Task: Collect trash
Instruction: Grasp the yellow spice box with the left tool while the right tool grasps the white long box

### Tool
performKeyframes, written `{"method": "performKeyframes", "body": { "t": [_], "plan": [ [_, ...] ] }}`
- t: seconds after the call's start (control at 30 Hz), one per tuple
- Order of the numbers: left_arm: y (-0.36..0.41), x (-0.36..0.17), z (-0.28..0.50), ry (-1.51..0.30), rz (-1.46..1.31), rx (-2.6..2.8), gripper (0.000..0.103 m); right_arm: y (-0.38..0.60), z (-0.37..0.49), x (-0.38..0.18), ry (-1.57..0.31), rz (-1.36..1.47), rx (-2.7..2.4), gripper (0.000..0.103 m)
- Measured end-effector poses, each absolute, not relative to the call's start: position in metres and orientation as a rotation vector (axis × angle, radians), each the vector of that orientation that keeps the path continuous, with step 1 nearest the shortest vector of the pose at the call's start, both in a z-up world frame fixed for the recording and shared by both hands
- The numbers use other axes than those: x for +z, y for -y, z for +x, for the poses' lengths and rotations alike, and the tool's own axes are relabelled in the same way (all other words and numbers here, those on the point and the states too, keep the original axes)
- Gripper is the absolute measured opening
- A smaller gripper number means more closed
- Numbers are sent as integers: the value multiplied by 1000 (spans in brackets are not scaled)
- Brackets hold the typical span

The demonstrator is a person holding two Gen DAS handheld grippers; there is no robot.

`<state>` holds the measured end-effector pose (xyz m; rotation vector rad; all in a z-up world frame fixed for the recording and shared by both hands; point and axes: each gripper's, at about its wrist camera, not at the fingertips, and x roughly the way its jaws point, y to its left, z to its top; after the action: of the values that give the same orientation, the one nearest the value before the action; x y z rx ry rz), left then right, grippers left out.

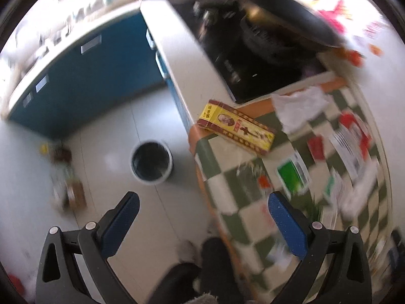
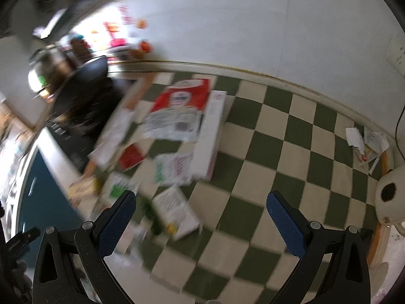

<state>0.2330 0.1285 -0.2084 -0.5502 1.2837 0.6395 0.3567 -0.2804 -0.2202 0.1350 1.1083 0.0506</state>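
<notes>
The left wrist view looks steeply down from above the near edge of the bench covered in a green-and-cream checked cloth [image 1: 238, 182], taking in the pale floor and a round black-lined bin [image 1: 152, 162] well below. It faces toward the black stove top [image 1: 243, 76] at the bench's far end. The right wrist view hangs closer over the same checked cloth [image 2: 278, 152], facing across it to the white wall [image 2: 253, 20]. Both views share the cloth, the scattered paper packaging and the dark round wok [image 1: 286, 17] [image 2: 83, 81].

Home kitchen, black wok [image 1: 286, 20] on stove [image 1: 255, 58], blue cabinets [image 1: 83, 76], checkered tablecloth [image 2: 265, 167]
</notes>
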Motion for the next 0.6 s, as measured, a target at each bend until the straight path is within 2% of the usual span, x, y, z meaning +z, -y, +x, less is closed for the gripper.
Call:
{"method": "performKeyframes", "body": {
  "t": [0.17,0.27,0.37,0.43,0.5,0.53,0.57,0.6],
  "plan": [
    [-155,-272,295,-1387,-712,666,103,278,450,-285,-1194,158,-48,103],
    [-164,-303,326,-1431,-797,670,103,274,489,-317,-1229,150,-84,99],
    [-170,-324,340,-1452,-881,677,103,265,513,-342,-1269,115,-79,84],
    [-174,-334,343,-1461,-941,680,103,256,522,-357,-1296,69,-58,59],
    [-176,-349,349,-1468,-982,701,103,250,523,-365,-1299,26,-51,41],
    [-176,-352,349,-1468,-985,715,100,249,523,-366,-1293,15,-44,41],
    [-177,-356,348,-1463,-982,737,90,248,523,-367,-1286,9,-33,41],
    [-176,-357,348,-1457,-954,764,88,247,523,-367,-1285,0,-23,40]
  ]
}}
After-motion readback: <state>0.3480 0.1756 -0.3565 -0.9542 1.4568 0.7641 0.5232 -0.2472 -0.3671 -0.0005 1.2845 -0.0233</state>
